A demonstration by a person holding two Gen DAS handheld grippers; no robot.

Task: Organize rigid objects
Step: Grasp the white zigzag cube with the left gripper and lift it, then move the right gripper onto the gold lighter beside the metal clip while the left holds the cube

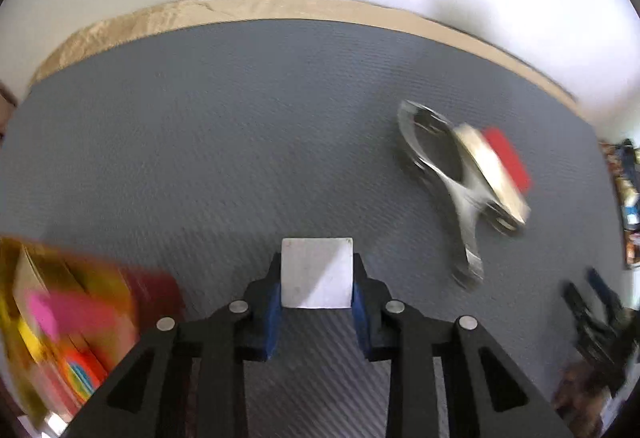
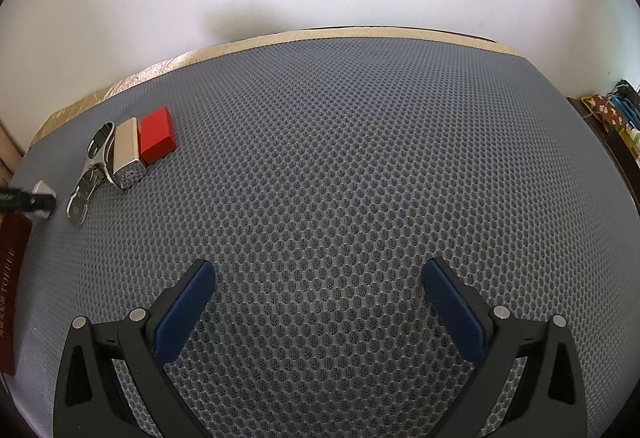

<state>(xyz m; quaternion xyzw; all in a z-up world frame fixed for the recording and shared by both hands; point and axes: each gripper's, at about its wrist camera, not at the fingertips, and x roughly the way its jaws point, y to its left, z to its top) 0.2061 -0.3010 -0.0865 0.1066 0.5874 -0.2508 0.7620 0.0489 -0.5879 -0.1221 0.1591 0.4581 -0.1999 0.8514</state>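
Note:
My left gripper is shut on a small white block and holds it over the grey mat. It also shows at the far left of the right wrist view, with the white block in it. A row of three things lies on the mat: a silver metal tool, a beige ribbed block and a red block. In the right wrist view they are the tool, beige block and red block. My right gripper is open and empty above the mat.
A colourful box lies blurred at the left, seen as a dark red box in the right wrist view. The grey mat lies on a tan cloth against a white wall. Clutter stands at the right edge.

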